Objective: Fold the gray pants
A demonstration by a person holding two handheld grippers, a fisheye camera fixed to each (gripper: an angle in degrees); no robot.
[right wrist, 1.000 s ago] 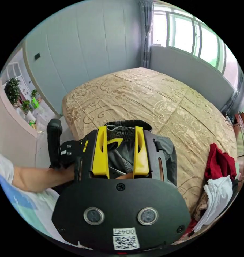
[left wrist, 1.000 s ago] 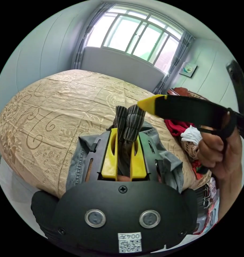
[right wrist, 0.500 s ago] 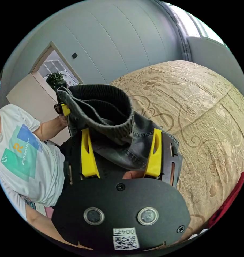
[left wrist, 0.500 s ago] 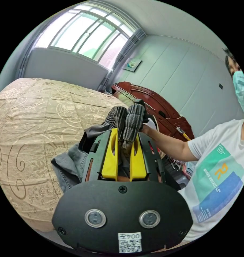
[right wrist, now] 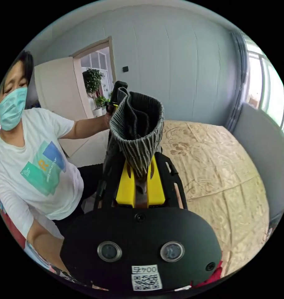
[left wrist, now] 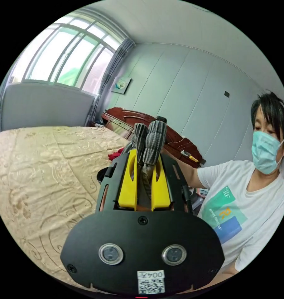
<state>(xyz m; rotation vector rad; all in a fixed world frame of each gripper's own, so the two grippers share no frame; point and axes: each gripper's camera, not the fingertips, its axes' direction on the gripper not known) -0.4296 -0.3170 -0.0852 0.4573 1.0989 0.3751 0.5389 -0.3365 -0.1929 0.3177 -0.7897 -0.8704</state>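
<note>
Your left gripper (left wrist: 144, 155) is clamped on the ribbed waistband of the gray pants (left wrist: 149, 141) — both yellow jaws press a bunched fold of it, and the cloth stands up past the tips. Your right gripper (right wrist: 141, 166) has its jaws drawn narrow on another stretch of the same waistband, which opens above them like a cuff (right wrist: 138, 124). In the right gripper view, your other hand (right wrist: 109, 109) holds the far end of that band up near the doorway. The pants hang lifted between your two grippers, above the edge of the tan patterned bed (left wrist: 39, 168). A red garment (left wrist: 116, 154) lies on the bed just behind the left gripper, before the dark wooden headboard (left wrist: 176, 141).
</note>
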